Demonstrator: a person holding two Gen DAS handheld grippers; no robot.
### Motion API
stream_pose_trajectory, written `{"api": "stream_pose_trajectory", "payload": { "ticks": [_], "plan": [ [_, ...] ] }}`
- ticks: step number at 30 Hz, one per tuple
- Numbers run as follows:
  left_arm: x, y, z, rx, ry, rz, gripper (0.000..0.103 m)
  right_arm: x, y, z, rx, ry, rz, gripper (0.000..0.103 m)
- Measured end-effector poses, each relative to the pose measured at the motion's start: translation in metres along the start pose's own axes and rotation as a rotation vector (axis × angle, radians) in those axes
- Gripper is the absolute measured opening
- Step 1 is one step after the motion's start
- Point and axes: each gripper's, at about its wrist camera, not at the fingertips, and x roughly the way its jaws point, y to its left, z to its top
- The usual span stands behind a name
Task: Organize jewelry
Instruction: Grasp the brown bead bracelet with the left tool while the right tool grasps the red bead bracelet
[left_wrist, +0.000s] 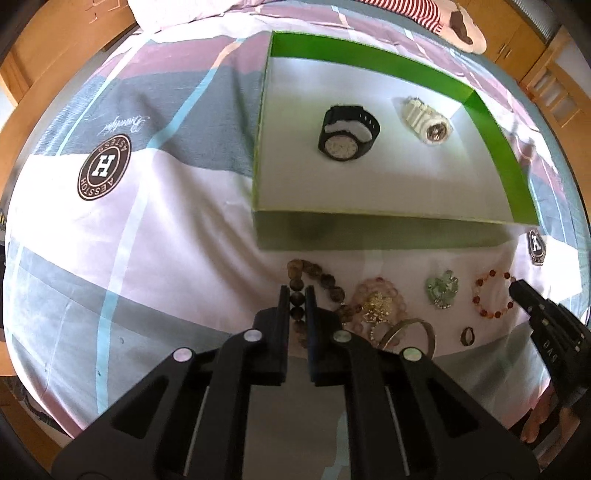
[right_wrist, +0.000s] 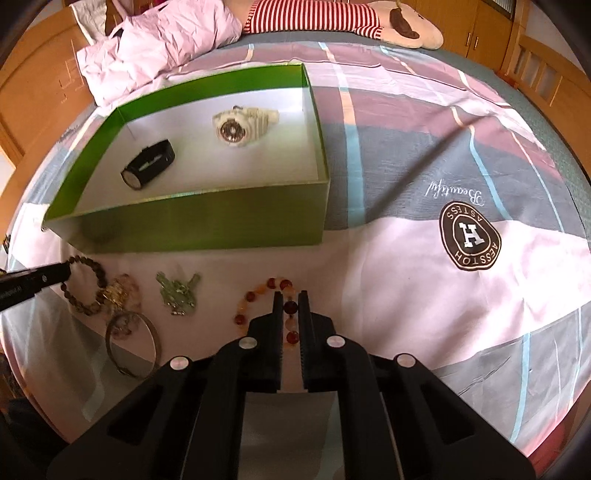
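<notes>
1. Green walls and a white floor make up the box (left_wrist: 388, 229), which sits open on the bed (left_wrist: 147, 221); the bed has a pink, grey and mauve checked sheet.
2. Inside the box, a black watch (left_wrist: 347, 133) lies to the left and a white watch (left_wrist: 426, 118) to the right, well apart.
3. On the sheet just in front of the box, a row of jewelry runs left to right.
4. First comes a brown bead bracelet (left_wrist: 317, 284). The left gripper (left_wrist: 297, 295) has its fingers drawn in on either side of the bead strand, beads showing between them; they look clamped on it.
5. Next lies a tangle of pink beads and a gold chain (left_wrist: 378, 306), touching the brown beads.
6. A metal bangle (left_wrist: 410, 334) lies nearer the bed edge, overlapping that tangle.
7. A pale green piece (left_wrist: 443, 290) sits alone, near the box.
8. A small ring (left_wrist: 468, 335) lies nearer the edge.
9. Last is an amber bead bracelet (right_wrist: 266, 306). The right gripper (right_wrist: 291, 299) has its fingers pulled in around one side of the loop, red beads held between them.
10. Beyond the box, a crumpled pink pillow (right_wrist: 155, 40) and a red-striped plush toy (right_wrist: 332, 18) lie at the head of the bed.
</notes>
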Motion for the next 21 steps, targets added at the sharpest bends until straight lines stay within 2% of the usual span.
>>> {"api": "stream_pose_trajectory", "payload": {
  "ticks": [5,11,12,14,15,16,21],
  "plan": [
    [0.017,-0.003,0.010,0.000,0.035,0.012,0.008,0.010,-0.023,0.002,0.109,0.038,0.007,0.007],
    [0.013,0.003,0.008,0.006,0.043,0.010,0.008,0.008,-0.031,0.007,0.146,0.032,0.002,0.007],
    [0.015,0.004,0.008,0.003,0.047,0.012,0.009,0.008,-0.031,0.006,0.147,0.033,-0.002,0.009],
    [0.020,0.005,0.006,0.000,0.057,0.020,0.013,0.009,-0.033,0.005,0.171,0.041,0.006,0.021],
    [0.022,0.004,0.006,-0.002,0.061,0.025,0.014,0.011,-0.037,0.005,0.180,0.044,0.011,0.033],
    [0.024,0.004,0.007,-0.003,0.067,0.033,0.016,0.012,-0.039,0.004,0.188,0.045,0.014,0.036],
    [0.031,0.004,0.006,0.006,0.079,0.050,0.022,0.014,-0.023,0.002,0.110,0.056,0.050,0.036]
  ]
}}
